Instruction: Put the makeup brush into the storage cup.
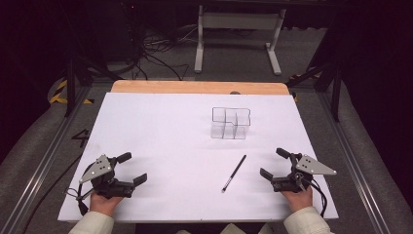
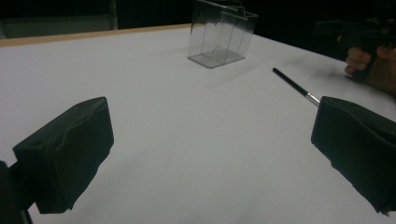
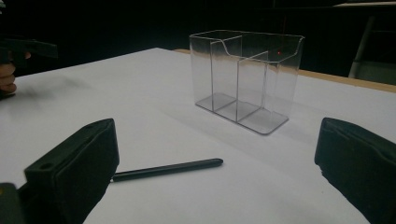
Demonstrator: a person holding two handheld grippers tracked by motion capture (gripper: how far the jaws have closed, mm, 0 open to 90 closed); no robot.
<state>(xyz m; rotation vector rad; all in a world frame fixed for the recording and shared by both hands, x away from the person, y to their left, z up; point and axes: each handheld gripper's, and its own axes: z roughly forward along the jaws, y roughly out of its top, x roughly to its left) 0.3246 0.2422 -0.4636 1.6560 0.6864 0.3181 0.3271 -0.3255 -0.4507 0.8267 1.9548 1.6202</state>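
Nearest the lens, at the bottom of the high view: two pale sleeves and two hands, each on a gripper. Left gripper (image 1: 127, 169) at the near left of the white table (image 1: 160, 126), jaws wide apart, nothing between them. Right gripper (image 1: 273, 163) at the near right, jaws likewise spread wide, nothing held; seen too from the left gripper view (image 2: 359, 35), far off at the upper right. Between the two grippers, nearer the right one, a thin black brush (image 1: 234, 173), flat on the table, slanted, apart from both grippers. Same brush in the right gripper view (image 3: 168, 169), beyond the jaws. Farther back, a clear plastic holder (image 1: 230, 123) with compartments, upright, well apart from the brush.
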